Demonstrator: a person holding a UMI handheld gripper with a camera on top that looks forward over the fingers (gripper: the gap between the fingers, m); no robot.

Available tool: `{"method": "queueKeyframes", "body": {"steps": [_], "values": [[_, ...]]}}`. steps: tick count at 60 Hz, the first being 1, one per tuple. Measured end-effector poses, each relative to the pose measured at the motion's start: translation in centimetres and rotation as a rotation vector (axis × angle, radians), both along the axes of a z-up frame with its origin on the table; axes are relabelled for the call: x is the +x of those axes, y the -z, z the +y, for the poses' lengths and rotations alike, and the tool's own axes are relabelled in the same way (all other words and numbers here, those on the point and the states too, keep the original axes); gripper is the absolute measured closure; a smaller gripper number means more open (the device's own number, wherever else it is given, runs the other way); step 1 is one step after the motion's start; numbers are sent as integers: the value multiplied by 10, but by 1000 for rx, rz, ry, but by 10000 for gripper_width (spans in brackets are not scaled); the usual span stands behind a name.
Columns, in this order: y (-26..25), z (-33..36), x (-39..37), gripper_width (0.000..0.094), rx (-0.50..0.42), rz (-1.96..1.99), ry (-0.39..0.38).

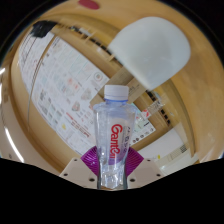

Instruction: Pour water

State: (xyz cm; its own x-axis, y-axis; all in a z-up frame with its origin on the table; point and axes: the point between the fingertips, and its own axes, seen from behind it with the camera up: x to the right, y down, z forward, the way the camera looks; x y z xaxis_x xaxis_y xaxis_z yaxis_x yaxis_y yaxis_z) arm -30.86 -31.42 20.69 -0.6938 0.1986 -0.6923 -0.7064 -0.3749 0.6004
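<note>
A clear plastic water bottle (pixel 113 140), white-capped and bearing a label with red lettering, stood upright between the fingers of the gripper (pixel 112 166), whose purple pads (pixel 97 158) pressed against its lower body on both sides. Behind it, a white chair (pixel 150 50) faced a table covered with printed sheets (pixel 62 85).

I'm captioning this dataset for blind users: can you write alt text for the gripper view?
A clear plastic water bottle with a white cap and red lettering is held between the gripper's two fingers, whose purple pads press its lower body. Behind it, tilted, are a pale rounded white lid-like object and a printed sheet.
</note>
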Motion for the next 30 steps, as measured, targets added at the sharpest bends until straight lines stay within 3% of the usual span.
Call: {"method": "queueKeyframes", "body": {"steps": [4,13,20,25,30], "values": [[16,3,8,656,-31,35,-3],[15,-1,3,658,-9,10,-57],[-12,-5,3,655,30,-146,-71],[-51,0,0,656,77,-455,-43],[-73,-2,14,654,132,-793,42]]}}
